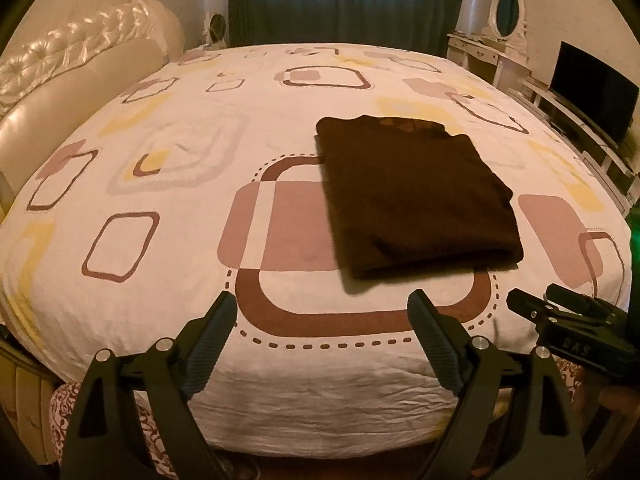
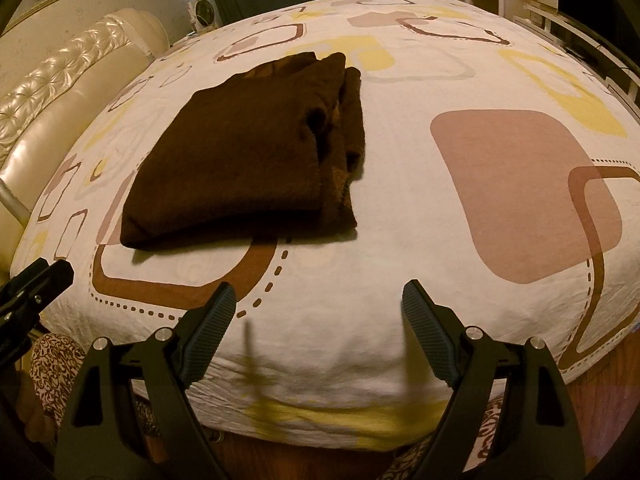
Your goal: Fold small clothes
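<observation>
Both my left gripper (image 1: 322,314) and right gripper (image 2: 318,304) hang spread and empty, the folded dark-brown knitted garment (image 1: 416,196) lying ahead between them, long axis running away, nearer my left.

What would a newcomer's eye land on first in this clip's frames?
The dark brown folded garment lying flat on the patterned bedsheet, the only clothing on the bed. Next come the left gripper and right gripper, both open and empty above the bed's near edge, short of the garment.
</observation>
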The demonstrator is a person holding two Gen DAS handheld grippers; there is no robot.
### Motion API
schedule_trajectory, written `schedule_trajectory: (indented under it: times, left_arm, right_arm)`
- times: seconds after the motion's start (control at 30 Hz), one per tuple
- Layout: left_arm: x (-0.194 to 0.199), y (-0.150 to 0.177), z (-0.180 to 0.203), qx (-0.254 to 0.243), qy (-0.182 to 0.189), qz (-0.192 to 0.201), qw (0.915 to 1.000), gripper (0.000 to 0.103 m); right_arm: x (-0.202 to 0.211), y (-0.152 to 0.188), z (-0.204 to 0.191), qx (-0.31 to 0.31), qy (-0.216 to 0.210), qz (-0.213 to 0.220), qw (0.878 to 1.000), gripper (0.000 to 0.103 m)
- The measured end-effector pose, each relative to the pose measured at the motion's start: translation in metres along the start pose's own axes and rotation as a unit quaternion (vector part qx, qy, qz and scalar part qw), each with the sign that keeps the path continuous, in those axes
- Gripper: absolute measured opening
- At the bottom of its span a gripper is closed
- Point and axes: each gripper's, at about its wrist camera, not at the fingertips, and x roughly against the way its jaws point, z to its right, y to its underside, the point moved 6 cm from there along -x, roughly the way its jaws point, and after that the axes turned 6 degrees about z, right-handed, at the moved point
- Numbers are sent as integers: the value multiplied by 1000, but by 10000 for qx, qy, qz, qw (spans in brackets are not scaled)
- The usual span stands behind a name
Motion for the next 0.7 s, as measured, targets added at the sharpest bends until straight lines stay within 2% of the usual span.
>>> schedule_trajectory:
  times: [0.27, 0.4, 0.47, 0.57, 0.7]
  left_arm:
    - [1, -2, 4, 67, -9, -22, 10000, 90]
    - [7, -13, 9, 264, 520, 66, 9983, 90]
    - [7, -27, 2, 451, 652, 151, 9967, 90]
    - [-5, -51, -24, 729, 406, 240, 9962, 90]
    - [-60, -101, -84, 852, -483, 205, 9950, 90]
  right_arm:
    - [0, 0, 0, 2, -2, 1, 10000, 85]
    - [-1, 2, -3, -22, -46, -17, 10000, 85]
    - [-1, 1, -5, -49, -114, -53, 9999, 85]
    - [1, -11, -5, -160, -278, -8, 9995, 85]
    - [-2, -56, 8, -340, -347, 252, 9985, 86]
